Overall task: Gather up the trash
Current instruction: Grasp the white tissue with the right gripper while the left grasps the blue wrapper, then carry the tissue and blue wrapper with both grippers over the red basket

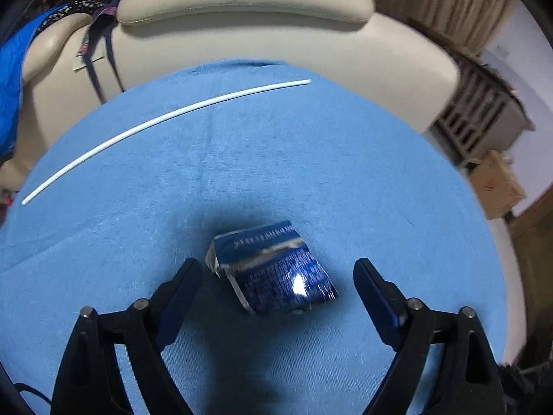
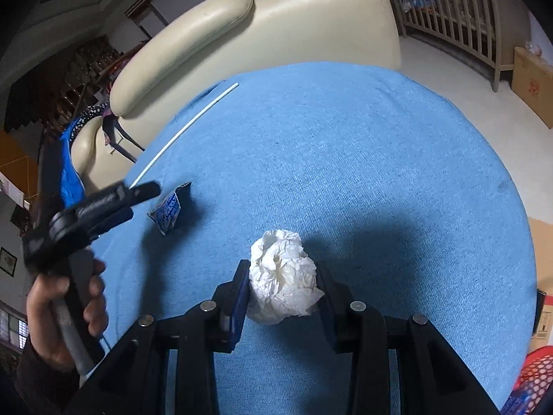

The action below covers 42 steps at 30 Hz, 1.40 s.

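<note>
A shiny blue foil wrapper [image 1: 273, 266] lies on the blue cloth [image 1: 311, 159] between and just ahead of the open fingers of my left gripper [image 1: 278, 269], which hovers over it. It also shows in the right wrist view [image 2: 169, 209] with the left gripper [image 2: 143, 200] beside it. My right gripper [image 2: 281, 273] is shut on a crumpled white tissue ball [image 2: 281, 276] above the cloth. A long white straw [image 1: 155, 121] lies near the cloth's far edge, also in the right wrist view [image 2: 186, 128].
A cream leather chair [image 1: 242, 10] stands behind the cloth-covered table. A red mesh basket [image 2: 535, 377] sits at the lower right. A cardboard box [image 2: 532, 83] and a wooden railing [image 2: 459, 20] are on the floor at the right.
</note>
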### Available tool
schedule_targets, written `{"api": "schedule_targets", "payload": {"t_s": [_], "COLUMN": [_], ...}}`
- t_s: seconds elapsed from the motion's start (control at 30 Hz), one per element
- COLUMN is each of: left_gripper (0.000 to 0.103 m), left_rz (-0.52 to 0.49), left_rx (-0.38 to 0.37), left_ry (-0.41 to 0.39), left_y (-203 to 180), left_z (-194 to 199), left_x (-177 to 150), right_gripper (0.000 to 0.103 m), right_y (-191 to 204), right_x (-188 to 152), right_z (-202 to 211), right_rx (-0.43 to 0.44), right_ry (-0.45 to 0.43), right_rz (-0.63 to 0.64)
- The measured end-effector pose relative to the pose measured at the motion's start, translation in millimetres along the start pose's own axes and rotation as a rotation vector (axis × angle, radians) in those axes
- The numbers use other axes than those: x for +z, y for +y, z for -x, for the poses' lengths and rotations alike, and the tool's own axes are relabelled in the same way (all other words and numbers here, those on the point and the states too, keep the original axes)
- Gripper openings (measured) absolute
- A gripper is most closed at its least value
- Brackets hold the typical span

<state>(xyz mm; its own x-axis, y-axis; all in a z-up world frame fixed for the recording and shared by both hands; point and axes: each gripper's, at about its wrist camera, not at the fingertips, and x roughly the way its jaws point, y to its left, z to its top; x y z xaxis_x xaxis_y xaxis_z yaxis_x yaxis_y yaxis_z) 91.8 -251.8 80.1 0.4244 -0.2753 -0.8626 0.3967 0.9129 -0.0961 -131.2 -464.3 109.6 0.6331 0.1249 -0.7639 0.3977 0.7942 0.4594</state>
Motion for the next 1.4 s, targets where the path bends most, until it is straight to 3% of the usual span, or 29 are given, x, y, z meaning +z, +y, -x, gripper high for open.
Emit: {"api": "schedule_targets", "payload": {"t_s": [0.23, 0.27, 0.3, 0.33, 0.37, 0.4, 0.47, 0.63, 0.93, 1.4], "left_gripper": [0.089, 0.082, 0.056, 0.039, 0.034, 0.023, 0.023, 0.022, 0.021, 0.021], "left_rz": [0.037, 0.033, 0.017, -0.02, -0.019, -0.015, 0.011, 0.0, 0.071, 0.078], "left_rx": [0.077, 0.08, 0.082, 0.106, 0.086, 0.079, 0.037, 0.023, -0.006, 0.06], "left_ry": [0.095, 0.093, 0.103, 0.081, 0.086, 0.097, 0.104, 0.071, 0.013, -0.014], "left_y": [-1.5, 1.4, 3.2, 5.1, 9.3, 14.0, 30.5, 64.9, 121.5, 111.7], "left_z": [-43.9, -46.9, -49.5, -46.9, -46.1, -45.4, -39.7, -16.9, 32.0, 99.8], "left_x": [0.0, -2.1, -4.2, -6.8, -8.4, -9.7, -14.9, -41.3, -96.5, -167.3], "right_gripper": [0.038, 0.039, 0.038, 0.038, 0.038, 0.038, 0.038, 0.038, 0.038, 0.038], "right_y": [11.9, 11.8, 11.3, 12.3, 12.1, 12.2, 12.4, 20.7, 53.0, 74.4], "right_x": [1.1, -0.2, -0.8, -1.7, -2.5, -3.2, -4.4, -13.4, -46.8, -109.9], "right_z": [7.2, 7.2, 8.4, 8.3, 10.1, 11.8, 13.9, 23.4, 39.4, 37.3], "right_rx": [0.024, 0.024, 0.026, 0.027, 0.027, 0.025, 0.025, 0.039, 0.065, 0.005], "right_ry": [-0.025, -0.026, -0.027, -0.03, -0.032, -0.036, -0.038, -0.05, -0.05, 0.019], "right_rz": [0.032, 0.033, 0.031, 0.028, 0.027, 0.028, 0.024, 0.033, 0.074, 0.126]}}
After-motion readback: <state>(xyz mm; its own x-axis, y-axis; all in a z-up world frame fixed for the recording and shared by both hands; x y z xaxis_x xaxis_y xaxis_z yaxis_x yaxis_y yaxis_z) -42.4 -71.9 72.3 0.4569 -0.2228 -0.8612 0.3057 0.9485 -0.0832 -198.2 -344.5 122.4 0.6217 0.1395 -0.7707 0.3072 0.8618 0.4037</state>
